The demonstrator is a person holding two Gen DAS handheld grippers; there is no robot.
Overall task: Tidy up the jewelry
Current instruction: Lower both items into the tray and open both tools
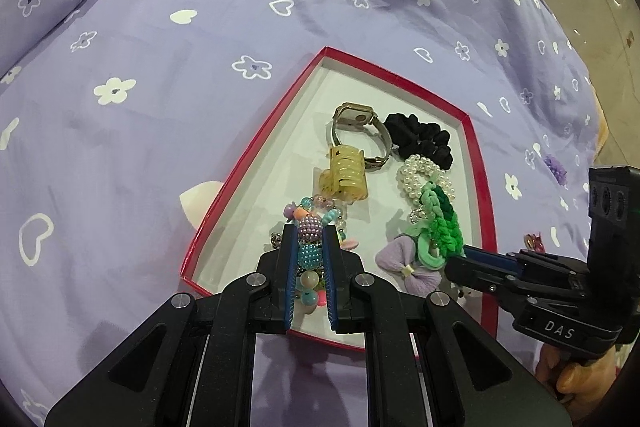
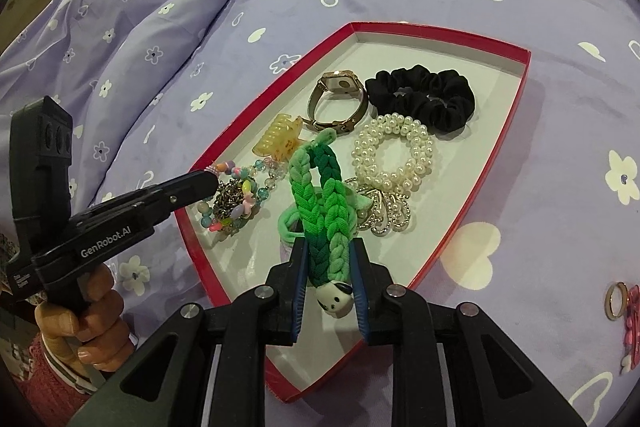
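Left wrist view: a purple bedsheet (image 1: 200, 27) with white flowers and hearts carries a red-rimmed box (image 1: 256, 155). Inside, toward twelve o'clock, lie a black scrunchie (image 1: 424, 139) and a watch (image 1: 356, 125); a pearl bracelet (image 1: 416, 179) and a yellow hair claw (image 1: 346, 175) sit nearer centre. At six o'clock the left gripper (image 1: 309, 259) is nearly closed, clamping a colourful beaded bracelet (image 1: 306, 239). At four o'clock the right gripper (image 2: 330, 267), jaws slightly parted, holds a green braided hair tie (image 2: 324, 203).
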